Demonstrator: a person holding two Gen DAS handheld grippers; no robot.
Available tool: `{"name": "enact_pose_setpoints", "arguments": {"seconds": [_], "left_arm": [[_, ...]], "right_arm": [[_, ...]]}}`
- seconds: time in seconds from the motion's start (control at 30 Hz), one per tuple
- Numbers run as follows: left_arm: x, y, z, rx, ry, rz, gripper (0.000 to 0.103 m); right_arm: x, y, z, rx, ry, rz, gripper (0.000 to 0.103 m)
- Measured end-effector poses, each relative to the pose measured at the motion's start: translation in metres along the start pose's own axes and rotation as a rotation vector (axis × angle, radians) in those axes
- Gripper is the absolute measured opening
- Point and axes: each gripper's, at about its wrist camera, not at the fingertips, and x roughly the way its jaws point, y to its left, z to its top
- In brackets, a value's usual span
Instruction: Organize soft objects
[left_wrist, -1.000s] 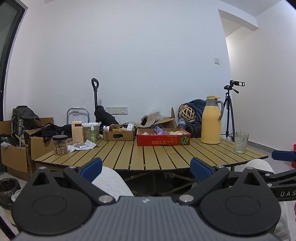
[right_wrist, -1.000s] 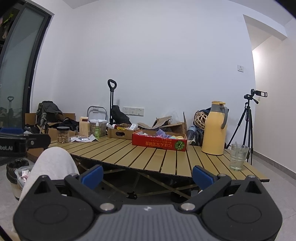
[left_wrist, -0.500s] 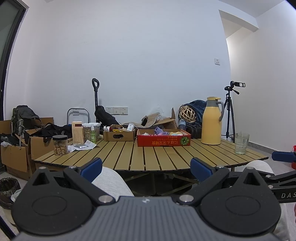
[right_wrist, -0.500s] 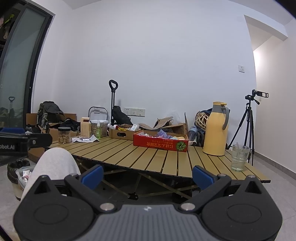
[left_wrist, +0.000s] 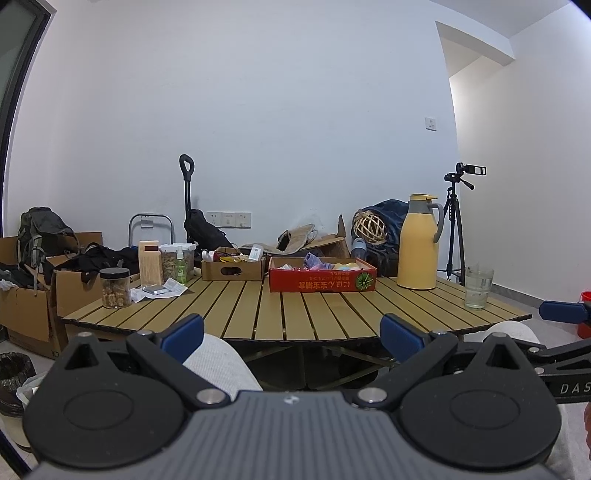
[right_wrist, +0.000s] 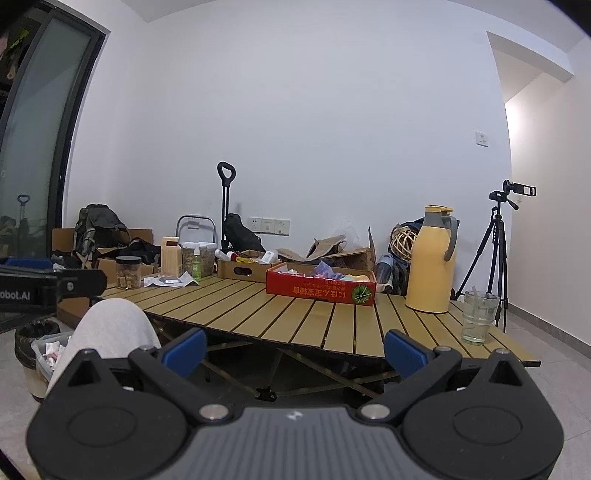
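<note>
White walls back a slatted desk (left_wrist: 295, 314); the red box (left_wrist: 322, 278) of soft things (left_wrist: 332, 263) sits mid-desk. Both grippers, left (left_wrist: 291, 332) and right (right_wrist: 293, 345), hang wide apart and empty, short of the near edge. Reaching past the box risks toppling the glass (right_wrist: 479, 316) or flask (right_wrist: 432, 258) right of it.

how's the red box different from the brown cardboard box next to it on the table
The red box is bright red with printed characters and a green round graphic on its front; the brown cardboard box is plain, with an oval handle cutout. The red box is wider and shallower and sits nearer the table's middle; the brown one sits further back and left. The red box holds soft, colourful items; the brown one holds mixed small things, too small to identify. Both are open-topped.
</note>
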Motion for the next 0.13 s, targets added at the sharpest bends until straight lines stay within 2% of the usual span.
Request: {"name": "enact_pose_setpoints", "arguments": {"seconds": [0.13], "left_arm": [[0.0003, 0.0017, -0.0005, -0.009, -0.002, -0.001, 0.103]], "right_arm": [[0.0011, -0.0012, 0.0013, -0.001, -0.001, -0.003, 0.103]]}}
